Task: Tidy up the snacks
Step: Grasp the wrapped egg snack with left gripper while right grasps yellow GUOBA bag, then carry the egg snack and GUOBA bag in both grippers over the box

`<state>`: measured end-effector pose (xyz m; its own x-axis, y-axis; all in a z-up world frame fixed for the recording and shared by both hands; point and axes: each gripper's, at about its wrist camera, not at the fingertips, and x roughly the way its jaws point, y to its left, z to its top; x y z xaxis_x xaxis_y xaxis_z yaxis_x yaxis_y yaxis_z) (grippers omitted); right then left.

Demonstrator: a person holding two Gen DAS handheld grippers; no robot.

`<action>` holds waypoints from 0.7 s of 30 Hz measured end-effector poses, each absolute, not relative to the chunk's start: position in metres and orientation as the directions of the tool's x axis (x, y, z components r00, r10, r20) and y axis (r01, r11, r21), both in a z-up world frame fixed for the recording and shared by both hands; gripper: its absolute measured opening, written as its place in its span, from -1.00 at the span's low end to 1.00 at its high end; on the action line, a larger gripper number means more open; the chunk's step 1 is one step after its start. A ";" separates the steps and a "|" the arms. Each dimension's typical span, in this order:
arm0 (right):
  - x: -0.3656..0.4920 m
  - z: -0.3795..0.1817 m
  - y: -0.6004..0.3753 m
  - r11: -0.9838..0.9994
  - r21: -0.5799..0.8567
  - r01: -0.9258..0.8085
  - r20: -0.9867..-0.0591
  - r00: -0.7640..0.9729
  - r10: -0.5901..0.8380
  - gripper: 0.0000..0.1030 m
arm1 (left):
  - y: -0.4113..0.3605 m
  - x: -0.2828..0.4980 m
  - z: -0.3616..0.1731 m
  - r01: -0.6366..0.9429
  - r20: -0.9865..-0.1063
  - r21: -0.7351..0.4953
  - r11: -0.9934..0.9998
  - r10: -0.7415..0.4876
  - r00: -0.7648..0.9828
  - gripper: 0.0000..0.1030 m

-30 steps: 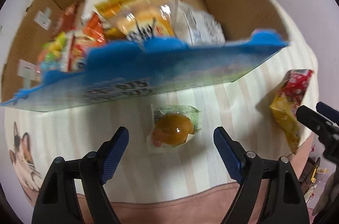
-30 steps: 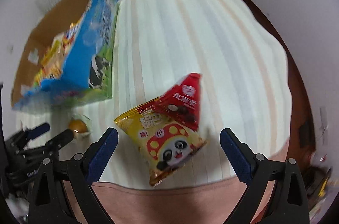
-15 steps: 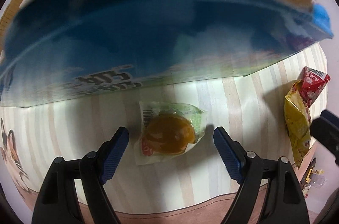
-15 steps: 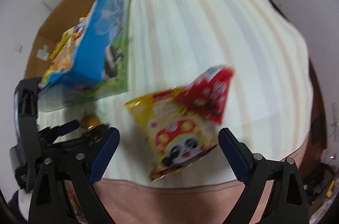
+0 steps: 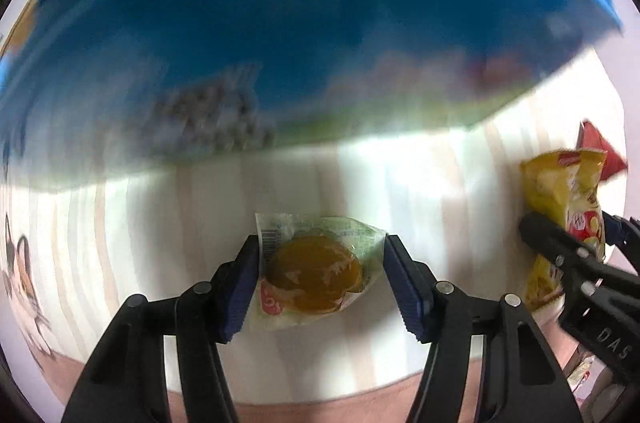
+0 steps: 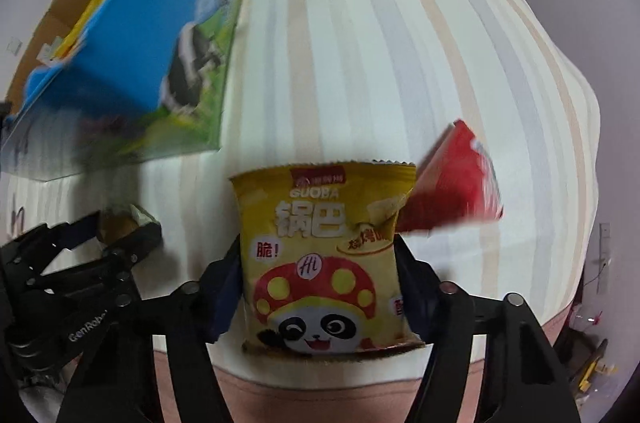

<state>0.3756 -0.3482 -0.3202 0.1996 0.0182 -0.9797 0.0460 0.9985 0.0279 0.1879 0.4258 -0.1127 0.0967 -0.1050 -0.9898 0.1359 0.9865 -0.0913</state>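
Note:
A clear packet with an orange-brown cake point(image 5: 316, 275) lies on the striped cloth point(image 5: 420, 183). My left gripper point(image 5: 320, 255) points down over it. Its jaws are closing and the blue pads touch both edges of the wrapper. A yellow snack bag with a panda and mushroom point(image 6: 324, 263) sits between the closing jaws of my right gripper point(image 6: 320, 255), and the pads press its sides. A red packet point(image 6: 452, 183) lies against the bag's upper right corner. In the right wrist view, the left gripper point(image 6: 120, 223) is at the left around the cake packet point(image 6: 116, 223).
A cardboard box point(image 6: 60, 11) with a large blue printed flap point(image 5: 280, 23) stands just behind the cake packet and fills the upper left wrist view. Snacks inside it barely show. The cloth's front edge meets a pink surface point(image 6: 320, 395). Clutter lies on the floor at the right point(image 6: 592, 363).
Both grippers have come down and their jaws have narrowed from wide apart onto the cake packet and the yellow bag. The yellow bag has turned upright. The blue flap looms larger.

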 end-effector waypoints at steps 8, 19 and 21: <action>0.331 -0.322 -0.346 0.984 0.166 0.068 -0.977 0.146 0.154 0.33 | 0.447 0.142 -0.117 0.127 -0.993 -0.097 0.987 -0.104 0.050 0.15; 0.330 -0.311 -0.314 0.999 0.001 -0.042 -0.992 0.126 0.006 0.64 | 0.444 0.140 -0.126 0.082 -0.993 -0.103 0.991 -0.108 0.056 0.14; 0.335 -0.320 -0.303 0.998 -0.016 -0.055 -0.994 0.105 -0.010 0.63 | 0.454 0.134 -0.121 0.080 -0.992 -0.103 0.991 -0.108 0.060 0.14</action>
